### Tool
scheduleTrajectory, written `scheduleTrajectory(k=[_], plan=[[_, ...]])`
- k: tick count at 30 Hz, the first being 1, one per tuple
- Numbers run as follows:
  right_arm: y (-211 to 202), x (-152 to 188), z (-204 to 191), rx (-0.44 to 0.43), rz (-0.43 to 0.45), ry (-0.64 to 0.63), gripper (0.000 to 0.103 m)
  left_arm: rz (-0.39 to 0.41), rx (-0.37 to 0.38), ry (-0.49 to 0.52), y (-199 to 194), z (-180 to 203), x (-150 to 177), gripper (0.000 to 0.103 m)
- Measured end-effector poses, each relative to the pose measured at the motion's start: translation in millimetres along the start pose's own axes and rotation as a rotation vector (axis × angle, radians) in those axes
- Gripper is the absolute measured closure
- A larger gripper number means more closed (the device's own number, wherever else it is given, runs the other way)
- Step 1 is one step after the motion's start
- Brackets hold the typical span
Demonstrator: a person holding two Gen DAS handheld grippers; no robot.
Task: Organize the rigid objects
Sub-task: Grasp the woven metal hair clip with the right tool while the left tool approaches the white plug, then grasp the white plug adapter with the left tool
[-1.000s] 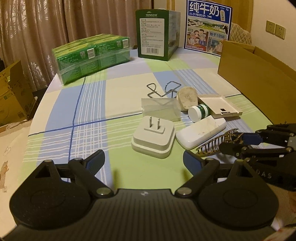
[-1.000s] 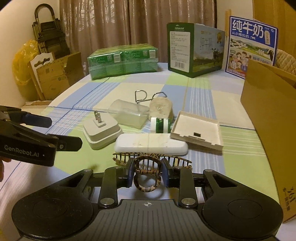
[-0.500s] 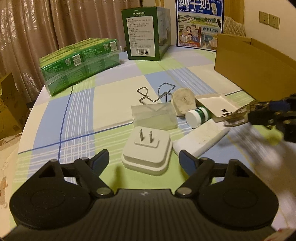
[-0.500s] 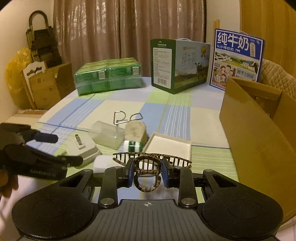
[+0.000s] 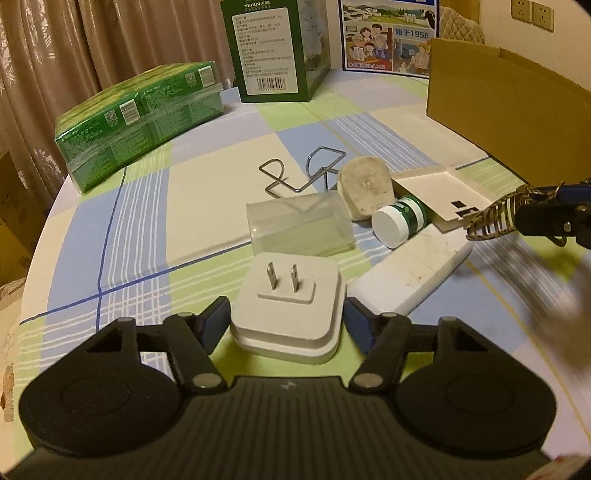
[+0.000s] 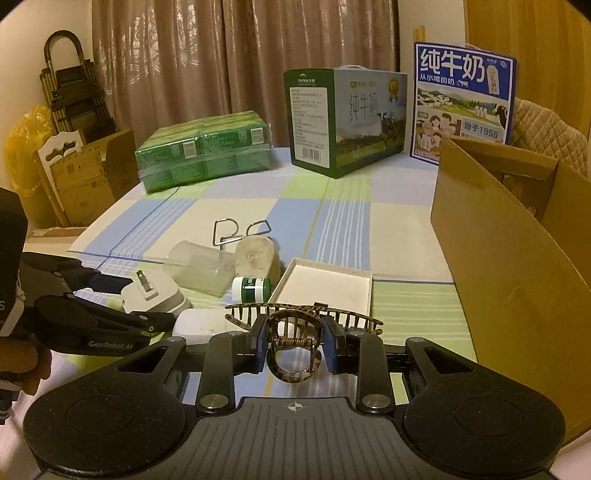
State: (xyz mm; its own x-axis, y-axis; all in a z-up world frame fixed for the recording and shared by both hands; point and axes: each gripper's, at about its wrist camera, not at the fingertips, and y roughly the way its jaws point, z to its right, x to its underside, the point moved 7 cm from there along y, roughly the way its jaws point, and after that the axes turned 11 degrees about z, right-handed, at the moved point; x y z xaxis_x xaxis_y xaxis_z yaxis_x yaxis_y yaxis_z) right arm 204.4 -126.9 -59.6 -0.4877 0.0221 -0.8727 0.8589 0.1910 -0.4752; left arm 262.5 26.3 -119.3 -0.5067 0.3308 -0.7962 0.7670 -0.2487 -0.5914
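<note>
My right gripper (image 6: 293, 349) is shut on a tortoiseshell hair claw clip (image 6: 295, 332) and holds it above the table beside the open cardboard box (image 6: 517, 266). It shows at the right edge of the left wrist view (image 5: 509, 221). My left gripper (image 5: 286, 319) is open, its fingers on either side of the white plug adapter (image 5: 291, 295), which lies prongs up. Behind it lie a clear plastic case (image 5: 299, 229), a white flat bar (image 5: 410, 269), a small green bottle with white cap (image 5: 399, 221), a beige oval piece (image 5: 364, 186), a white tray (image 5: 439, 195) and a wire holder (image 5: 306, 173).
A green wrapped pack (image 5: 140, 118), a dark green milk carton (image 5: 277, 48) and a blue milk box (image 5: 388, 33) stand at the far side of the checked tablecloth. The cardboard box wall (image 5: 509, 110) runs along the right. Boxes and a folded trolley (image 6: 70, 92) stand beyond the left edge.
My left gripper has moved forward so its open fingers now flank the plug adapter. My right gripper has lifted the hair clip up and away from the table, toward the box.
</note>
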Motion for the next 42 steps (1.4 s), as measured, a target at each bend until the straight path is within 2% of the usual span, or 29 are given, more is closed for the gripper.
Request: scheduleTrajectory(k=[5, 10, 14, 17, 21, 28, 31, 42], plan=[[-5.1, -0.3, 0.4, -0.008, -0.007, 0.01, 0.076, -0.051, -0.04, -0.035, -13.0, 2.7, 4.2, 0.042], [-19.2, -1.1, 2.1, -0.008, -0.002, 0.002, 0.076, -0.081, -0.042, -0.038, -42.9, 25.3, 16.7, 0.042], [-35.0, 7.0, 8.2, 0.003, -0.017, 0.004, 0.076, -0.087, -0.026, -0.086, -66.6, 47.7, 28.2, 0.042], [-46.5, 14.4, 15.3, 0.014, -0.032, 0.021, 0.076, -0.082, -0.003, -0.081, -74.9, 66.0, 34.7, 0.043], [-55.9, 20.3, 21.5, 0.028, -0.046, 0.047, 0.076, -0.083, 0.013, -0.028, -72.9, 77.5, 37.7, 0.04], [-52.4, 21.8, 22.3, 0.026, -0.055, 0.062, 0.076, -0.08, 0.026, -0.08, -63.2, 72.7, 34.8, 0.038], [-51.6, 23.3, 22.8, 0.026, -0.062, 0.069, 0.076, -0.085, 0.028, -0.108, -62.1, 70.7, 35.1, 0.042], [-49.3, 23.8, 20.2, 0.018, -0.059, 0.053, 0.076, -0.076, -0.005, -0.103, -67.3, 69.7, 31.4, 0.043]])
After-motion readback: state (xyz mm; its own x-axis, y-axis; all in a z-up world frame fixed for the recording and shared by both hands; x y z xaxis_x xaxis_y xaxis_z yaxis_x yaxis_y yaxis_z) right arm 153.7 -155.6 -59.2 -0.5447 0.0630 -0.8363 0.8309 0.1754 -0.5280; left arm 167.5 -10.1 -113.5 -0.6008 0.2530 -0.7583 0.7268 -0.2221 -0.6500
